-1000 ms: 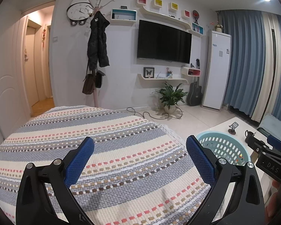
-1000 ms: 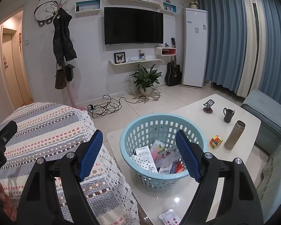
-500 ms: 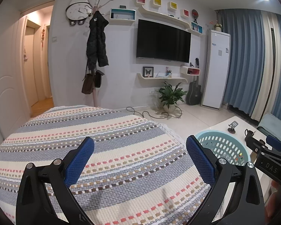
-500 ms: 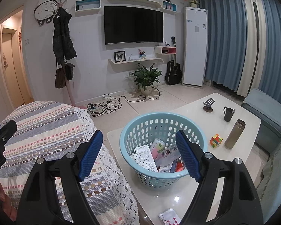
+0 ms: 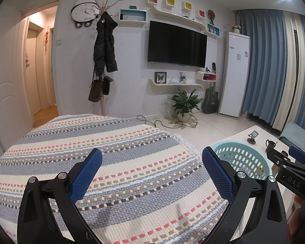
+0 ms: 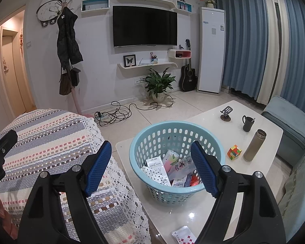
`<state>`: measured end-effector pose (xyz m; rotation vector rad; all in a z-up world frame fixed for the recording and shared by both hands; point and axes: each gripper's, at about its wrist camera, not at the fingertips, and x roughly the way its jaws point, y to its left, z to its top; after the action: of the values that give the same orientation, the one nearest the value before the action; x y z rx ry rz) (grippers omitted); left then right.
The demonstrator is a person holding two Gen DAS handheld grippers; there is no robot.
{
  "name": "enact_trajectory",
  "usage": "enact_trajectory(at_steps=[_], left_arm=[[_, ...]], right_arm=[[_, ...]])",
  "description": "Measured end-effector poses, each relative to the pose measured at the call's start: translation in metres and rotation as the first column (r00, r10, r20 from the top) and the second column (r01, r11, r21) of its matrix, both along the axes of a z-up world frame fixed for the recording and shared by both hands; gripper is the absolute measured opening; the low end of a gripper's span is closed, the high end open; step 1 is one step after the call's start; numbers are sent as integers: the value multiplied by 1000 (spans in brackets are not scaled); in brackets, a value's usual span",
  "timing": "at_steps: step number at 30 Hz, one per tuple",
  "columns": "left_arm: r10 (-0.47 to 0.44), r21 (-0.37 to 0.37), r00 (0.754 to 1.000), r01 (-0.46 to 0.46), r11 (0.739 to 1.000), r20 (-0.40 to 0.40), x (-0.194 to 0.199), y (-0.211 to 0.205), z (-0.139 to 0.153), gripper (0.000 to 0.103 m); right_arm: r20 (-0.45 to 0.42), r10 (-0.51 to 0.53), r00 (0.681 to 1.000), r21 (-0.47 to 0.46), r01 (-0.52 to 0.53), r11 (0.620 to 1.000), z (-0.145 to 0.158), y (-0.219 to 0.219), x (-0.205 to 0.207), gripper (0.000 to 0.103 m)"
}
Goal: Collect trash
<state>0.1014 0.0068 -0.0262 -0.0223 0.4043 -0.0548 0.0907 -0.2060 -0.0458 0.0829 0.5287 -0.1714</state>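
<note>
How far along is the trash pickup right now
Mostly done, it seems: the light blue plastic basket on the white table already holds several wrappers. Nothing is in hand; the left gripper and right gripper are both open. One white packet with red diamonds is left on the table's near edge.

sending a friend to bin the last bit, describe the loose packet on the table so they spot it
Start at the white table and find the light blue basket. The packet lies flat at the table's near edge, in front of the basket. It is white with small red diamonds, the only wrapper outside the basket.
</note>
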Motion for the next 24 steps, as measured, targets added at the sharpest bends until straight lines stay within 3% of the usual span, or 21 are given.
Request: enact_trajectory(at_steps=[24], left_arm=[[-6, 7, 1000, 6, 1000, -7, 1, 3, -5, 95]], right_arm=[[-2, -1, 1000, 3, 1, 1000, 0, -1, 1, 76]])
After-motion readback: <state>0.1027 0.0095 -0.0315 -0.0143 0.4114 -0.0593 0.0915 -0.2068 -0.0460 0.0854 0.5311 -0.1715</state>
